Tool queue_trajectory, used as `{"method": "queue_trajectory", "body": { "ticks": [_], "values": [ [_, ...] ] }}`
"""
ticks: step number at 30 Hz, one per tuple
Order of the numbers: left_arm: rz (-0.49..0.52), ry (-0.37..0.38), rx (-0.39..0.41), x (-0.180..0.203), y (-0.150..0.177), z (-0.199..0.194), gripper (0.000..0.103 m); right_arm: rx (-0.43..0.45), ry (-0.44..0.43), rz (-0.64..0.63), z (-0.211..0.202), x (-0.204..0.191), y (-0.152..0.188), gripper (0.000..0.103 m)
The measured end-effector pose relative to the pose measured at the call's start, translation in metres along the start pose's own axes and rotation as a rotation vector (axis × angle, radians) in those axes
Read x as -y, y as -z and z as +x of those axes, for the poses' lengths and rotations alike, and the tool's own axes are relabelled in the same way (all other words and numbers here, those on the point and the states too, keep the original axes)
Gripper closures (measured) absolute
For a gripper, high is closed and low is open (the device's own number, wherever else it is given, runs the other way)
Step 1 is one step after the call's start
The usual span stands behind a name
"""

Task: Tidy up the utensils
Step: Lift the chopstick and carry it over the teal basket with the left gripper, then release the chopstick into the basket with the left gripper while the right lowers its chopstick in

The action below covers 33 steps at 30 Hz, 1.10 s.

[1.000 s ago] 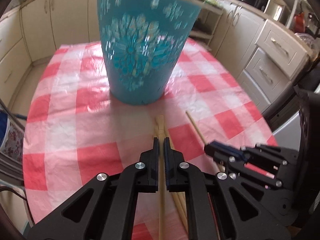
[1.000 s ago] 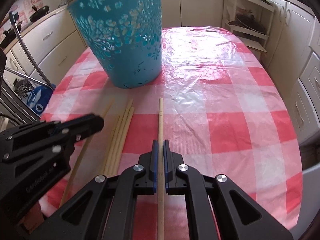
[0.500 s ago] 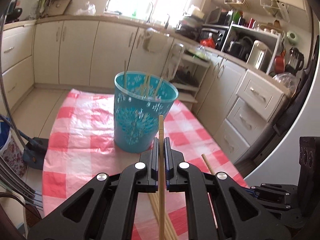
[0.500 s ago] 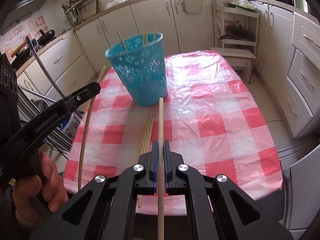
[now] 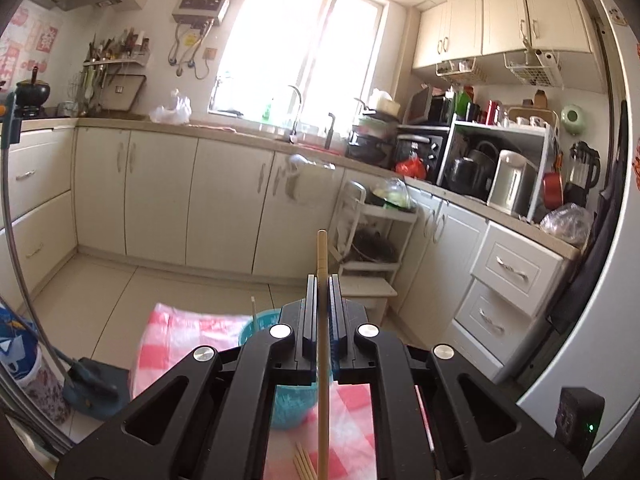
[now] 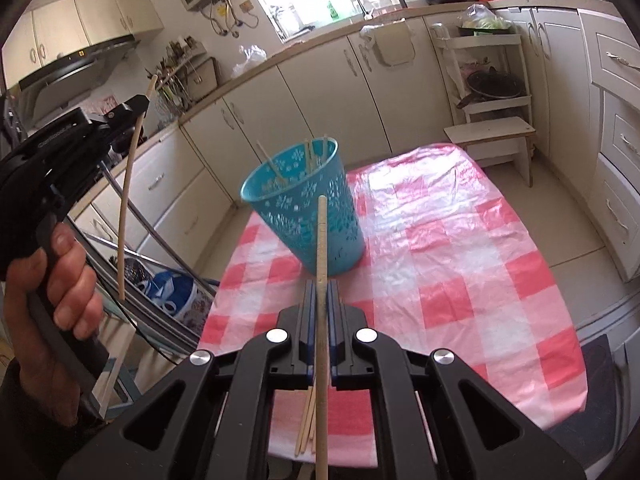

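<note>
My left gripper (image 5: 322, 280) is shut on a wooden chopstick (image 5: 322, 256) that juts past its fingers, high above the table. From the right wrist view the left gripper (image 6: 140, 102) shows at upper left, a hand on its handle, its chopstick (image 6: 128, 196) hanging down. My right gripper (image 6: 320, 286) is shut on another chopstick (image 6: 321, 240), tip pointing toward the teal basket (image 6: 312, 216). The basket stands on the red-checked tablecloth (image 6: 440, 272) with several chopsticks inside. More loose chopsticks (image 6: 306, 420) lie on the cloth under the right gripper. In the left wrist view the basket (image 5: 256, 324) is mostly hidden behind the fingers.
Cream cabinets (image 5: 160, 200) and a counter run along the far wall. A white shelf rack (image 6: 492, 76) and a wooden step stool (image 6: 492, 132) stand beyond the table. A metal chair frame (image 6: 160, 264) and a blue bag (image 6: 172, 292) sit left of the table.
Both grippers rose from the table, each lifting a chopstick. The left one climbed much more and tilted up, so the basket dropped to the bottom of its view.
</note>
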<state>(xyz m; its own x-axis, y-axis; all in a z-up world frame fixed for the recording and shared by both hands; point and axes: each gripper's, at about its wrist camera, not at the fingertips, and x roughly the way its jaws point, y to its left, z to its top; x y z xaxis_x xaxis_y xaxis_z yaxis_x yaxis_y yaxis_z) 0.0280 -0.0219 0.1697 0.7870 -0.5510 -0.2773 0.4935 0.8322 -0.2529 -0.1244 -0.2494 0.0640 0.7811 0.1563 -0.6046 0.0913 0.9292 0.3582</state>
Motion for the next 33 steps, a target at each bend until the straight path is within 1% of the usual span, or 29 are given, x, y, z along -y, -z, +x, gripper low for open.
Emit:
{"method": "queue_trajectory", "body": {
  "ticks": [4, 7, 9, 11, 14, 16, 19, 26, 30, 31, 32, 33],
  "values": [
    [-0.034, -0.019, 0.031, -0.002, -0.018, 0.027, 0.099, 0.032, -0.015, 0.02, 0.005, 0.014, -0.01, 0.097],
    [-0.053, -0.041, 0.072, 0.001, -0.027, 0.053, 0.099, 0.055, -0.028, 0.04, 0.01, 0.026, -0.011, 0.097],
    [-0.069, -0.064, 0.099, 0.002, -0.03, 0.073, 0.098, 0.057, -0.033, 0.052, 0.014, 0.032, -0.008, 0.097],
    [-0.075, -0.091, 0.106, 0.0, -0.03, 0.097, 0.098, 0.043, -0.036, 0.069, 0.02, 0.04, -0.004, 0.097],
    [-0.078, -0.138, 0.091, -0.004, -0.024, 0.128, 0.098, 0.031, -0.046, 0.09, 0.024, 0.044, -0.005, 0.097],
    [-0.078, -0.167, 0.069, -0.01, -0.016, 0.148, 0.098, 0.054, -0.053, 0.076, 0.021, 0.042, -0.01, 0.097],
    [-0.069, -0.184, 0.026, -0.017, -0.004, 0.169, 0.098, 0.075, -0.067, 0.071, 0.018, 0.038, -0.015, 0.097],
    [-0.07, -0.181, -0.053, -0.037, 0.029, 0.181, 0.098, 0.114, -0.097, 0.042, 0.021, 0.026, -0.037, 0.097],
    [-0.077, -0.158, -0.106, -0.046, 0.043, 0.17, 0.096, 0.129, -0.109, 0.032, 0.03, 0.018, -0.052, 0.097],
    [-0.073, -0.152, -0.121, -0.048, 0.047, 0.164, 0.095, 0.138, -0.116, 0.033, 0.034, 0.015, -0.06, 0.097],
    [-0.07, -0.149, -0.131, -0.05, 0.05, 0.155, 0.087, 0.147, -0.122, 0.033, 0.038, 0.013, -0.067, 0.097],
    [-0.07, -0.146, -0.136, -0.052, 0.055, 0.144, 0.078, 0.154, -0.128, 0.034, 0.041, 0.01, -0.073, 0.097]
  ]
}}
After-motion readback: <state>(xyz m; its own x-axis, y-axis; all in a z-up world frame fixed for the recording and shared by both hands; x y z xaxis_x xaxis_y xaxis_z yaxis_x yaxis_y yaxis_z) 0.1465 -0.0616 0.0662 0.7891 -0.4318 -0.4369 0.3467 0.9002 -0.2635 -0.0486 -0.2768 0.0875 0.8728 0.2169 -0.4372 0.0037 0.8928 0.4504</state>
